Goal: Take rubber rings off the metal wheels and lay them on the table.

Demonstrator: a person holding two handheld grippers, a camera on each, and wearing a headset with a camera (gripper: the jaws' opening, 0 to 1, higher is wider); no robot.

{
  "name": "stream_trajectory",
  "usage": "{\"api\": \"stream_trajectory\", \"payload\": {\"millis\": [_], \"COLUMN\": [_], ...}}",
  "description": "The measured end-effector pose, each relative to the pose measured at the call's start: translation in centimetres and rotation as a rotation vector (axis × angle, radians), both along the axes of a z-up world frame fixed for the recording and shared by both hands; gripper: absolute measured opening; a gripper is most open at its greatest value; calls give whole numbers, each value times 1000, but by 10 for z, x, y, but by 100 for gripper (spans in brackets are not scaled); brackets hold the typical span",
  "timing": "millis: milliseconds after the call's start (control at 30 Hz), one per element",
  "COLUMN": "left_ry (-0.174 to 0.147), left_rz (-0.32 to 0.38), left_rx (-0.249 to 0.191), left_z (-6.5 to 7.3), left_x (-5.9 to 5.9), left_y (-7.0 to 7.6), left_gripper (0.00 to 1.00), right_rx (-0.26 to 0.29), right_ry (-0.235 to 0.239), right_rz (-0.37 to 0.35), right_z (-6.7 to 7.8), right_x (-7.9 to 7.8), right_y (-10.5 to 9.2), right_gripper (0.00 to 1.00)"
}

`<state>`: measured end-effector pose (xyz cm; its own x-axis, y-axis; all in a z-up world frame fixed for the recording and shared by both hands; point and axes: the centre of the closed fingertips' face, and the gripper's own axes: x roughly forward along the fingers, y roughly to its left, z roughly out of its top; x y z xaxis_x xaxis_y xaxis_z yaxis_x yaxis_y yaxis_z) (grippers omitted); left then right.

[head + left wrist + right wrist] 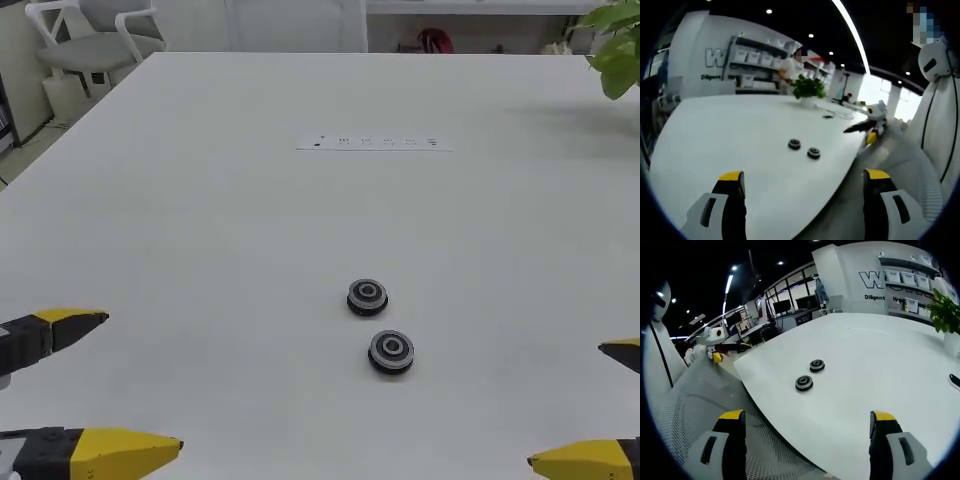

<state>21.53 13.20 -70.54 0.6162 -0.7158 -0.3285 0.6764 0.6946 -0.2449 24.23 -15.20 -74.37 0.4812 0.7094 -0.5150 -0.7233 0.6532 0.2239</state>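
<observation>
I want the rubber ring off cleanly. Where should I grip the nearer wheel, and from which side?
Best take the nearer wheel by its black outer rim, from straight above with the open right gripper: it lies flat on the table, hub up, so only its round edge offers the jaws a hold.

You read a big "W" on the white wall (845, 275) in the right gripper view, the rest of the word hidden. Under it stands "Diligent", then letters too blurred to read. In the left gripper view the wall (695, 62) carries a big "W"; the small line under it is illegible. A strip (373, 143) toward the far edge of the table (200, 200) has tiny marks, unreadable.
</observation>
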Motion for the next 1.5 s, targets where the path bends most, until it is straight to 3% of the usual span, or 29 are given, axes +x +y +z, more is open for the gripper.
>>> {"api": "stream_trajectory", "payload": {"millis": [533,767,933,1100,1133,1200,1233,1333,1500], "left_ry": [-9,-27,-28,-58,-71,-133,-141,-138,-178], "left_rz": [-5,-29,-51,-58,-64,-85,-86,-87,-104], "left_rx": [15,7,43,33,43,112,133,124,99], "left_z": [2,14,14,23,25,27,27,32,46], "left_x": [3,10,11,14,15,18,20,22,28], "left_y": [2,-11,-11,-12,-13,-11,-10,-12,-18], "left_gripper": [100,100,100,98,98,97,97,99,100], "right_rx": [7,10,14,12,10,7,8,11,7], "right_ry": [-1,-3,-5,-8,-11,-24,-26,-35,-53], "right_rz": [2,1,2,11,12,18,21,27,37], "right_z": [3,5,6,6,6,8,9,12,17], "right_x": [0,2,4,7,7,9,10,13,19], "right_y": [2,3,5,8,8,10,11,13,16], "right_gripper": [100,100,100,100,100,100,100,99,99]}}
